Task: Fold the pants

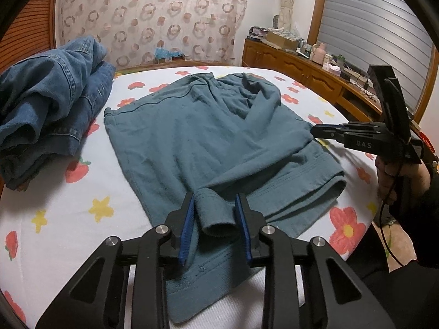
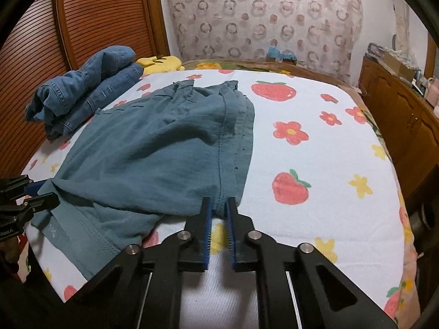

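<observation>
Nearest the left lens, a rolled cuff of the teal pants (image 1: 192, 142) sits between the blue pads of the left gripper (image 1: 215, 219), jaws partly closed, both pads against the roll; the right gripper (image 2: 218, 205) is nearly shut, pinching a seamed edge of the same garment; the pants lie part-folded and rumpled across the flowered bedsheet (image 2: 315, 164), well short of a neat fold. Risk, as I judge it: the left hold is on a loose roll only, so a lift could let it unroll and slip out; uneven pulls from the two hands could skew the fold or drag cloth toward the denim jeans (image 1: 49, 101) heaped just beside.
</observation>
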The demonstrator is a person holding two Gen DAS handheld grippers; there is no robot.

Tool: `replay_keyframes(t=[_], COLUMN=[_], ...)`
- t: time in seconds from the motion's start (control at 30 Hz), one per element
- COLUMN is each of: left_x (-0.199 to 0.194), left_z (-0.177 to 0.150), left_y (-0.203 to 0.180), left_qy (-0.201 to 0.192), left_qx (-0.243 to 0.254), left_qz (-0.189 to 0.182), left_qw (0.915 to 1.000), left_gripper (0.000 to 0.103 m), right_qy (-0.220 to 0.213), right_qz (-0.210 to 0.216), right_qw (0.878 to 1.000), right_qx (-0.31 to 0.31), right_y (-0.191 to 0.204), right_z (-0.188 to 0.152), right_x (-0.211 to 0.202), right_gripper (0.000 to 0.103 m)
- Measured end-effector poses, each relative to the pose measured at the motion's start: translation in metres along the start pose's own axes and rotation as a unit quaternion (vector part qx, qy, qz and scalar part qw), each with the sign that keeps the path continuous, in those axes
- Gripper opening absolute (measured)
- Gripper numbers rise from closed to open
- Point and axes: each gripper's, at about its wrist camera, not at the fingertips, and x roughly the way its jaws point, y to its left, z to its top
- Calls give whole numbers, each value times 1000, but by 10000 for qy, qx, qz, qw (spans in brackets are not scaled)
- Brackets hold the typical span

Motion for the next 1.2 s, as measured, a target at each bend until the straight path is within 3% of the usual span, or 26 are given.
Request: replay_keyframes(t=[0.23, 0.33, 0.77, 1.2], left_x=[-7, -16, -56, -60], left_z=[1, 2, 10, -20], left_y=[-1, -5, -11, 22], left_qy=[-77, -166, -687, -567], left_qx=[59, 81, 103, -362], left_qz=[-2, -43, -132, 55], left_qw=[10000, 9998, 9975, 9977], left_gripper=[19, 18, 13, 13], right_qy=[-110, -316, -918, -1080], right_qz=[48, 7, 2, 364], right_qw=[9999, 9994, 9940, 9864], right_qx=[-20, -170, -587, -1182], right_y=[1, 3, 18, 63], right_z=[0, 2, 56, 95], right_x=[-4, -12, -34, -9], right_gripper=[5, 4, 4, 4])
